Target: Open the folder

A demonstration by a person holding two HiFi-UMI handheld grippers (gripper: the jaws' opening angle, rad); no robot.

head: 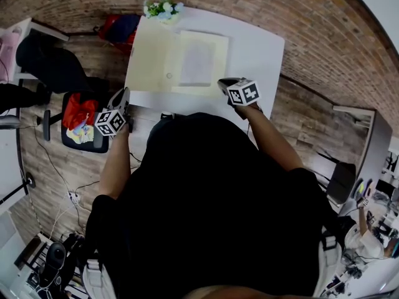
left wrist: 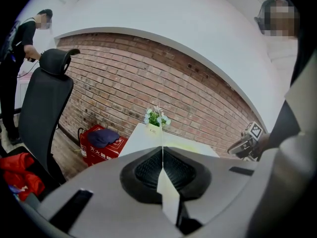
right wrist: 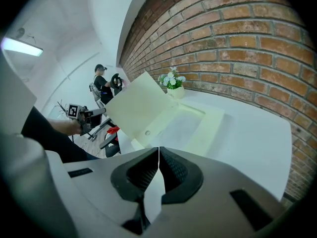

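- Brick wall and wood-plank floor surround a white rectangular table (head: 265, 48); you stand at its near edge.
- Your left gripper (left wrist: 162, 150): jaws pressed together, nothing between them. It hangs off the table's near-left corner, not touching the tabletop.
- Your right gripper (right wrist: 158, 151): jaws pressed together as well, empty, over the table's near edge.
- Pale yellow card folder (head: 156, 55) lies on the table, just ahead of the right gripper's tips, and ahead and to the right of the left gripper. Neither gripper touches it.
- Folder is open: the cover is swung out towards the left gripper's side and reaches the table's left edge. Flat or raised, you cannot tell.
- White paper sheet (head: 197, 62) shows inside the folder's right half, straight ahead of the right gripper.
- Small white pot of green-and-white flowers (head: 163, 9) stands at the table's far edge, beyond the folder.
- Left of the left gripper: black office chair (left wrist: 44, 113); beyond it, a red box (left wrist: 96, 148) against the wall.
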